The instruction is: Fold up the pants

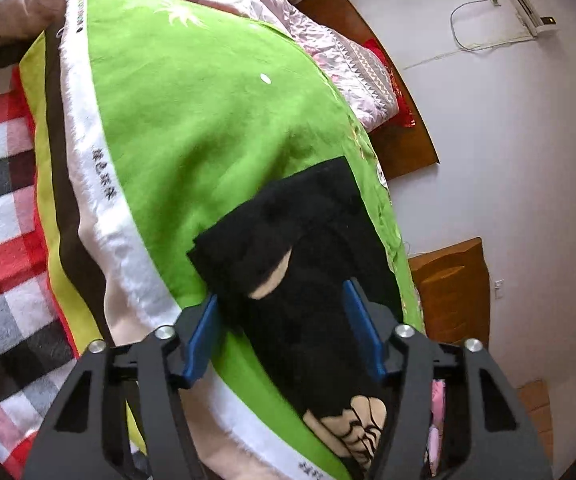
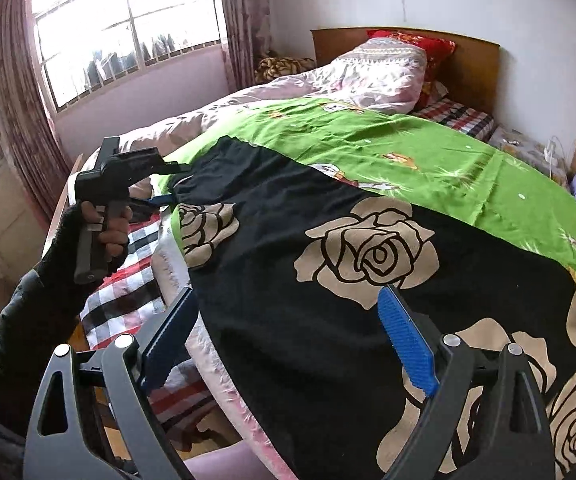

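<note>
Black pants (image 2: 328,280) w/ beige rose print spread flat across green sheet (image 2: 428,152) on bed (image 2: 191,112), waistband end toward far edge near window (image 2: 127,28), rest running back under right gripper (image 2: 288,340). Right gripper spread wide, blue pads (image 2: 406,340) hovering over the fabric, nothing pinched; one pad over black cloth, other over bed edge by pink quilt trim.

Left gripper (image 1: 283,320) at pants' end nr edge of green sheet, seen from left wrist cam w/ bunched black fabric (image 1: 300,248) rising between its blue pads (image 1: 203,340). Jaws part-way in, visible gap each side of cloth; can't tell if pads actually press it. In right wrist view, left gripper (image 2: 159,200) held by gloved hand (image 2: 99,232), dark sleeve (image 2: 27,320), tip at pants' far corner.

Red/white/black plaid blanket (image 1: 3,208) under sheet at bed edge. Pink quilt (image 2: 348,76) and red pillow (image 2: 412,40) piled by wooden headboard (image 2: 472,60).
</note>
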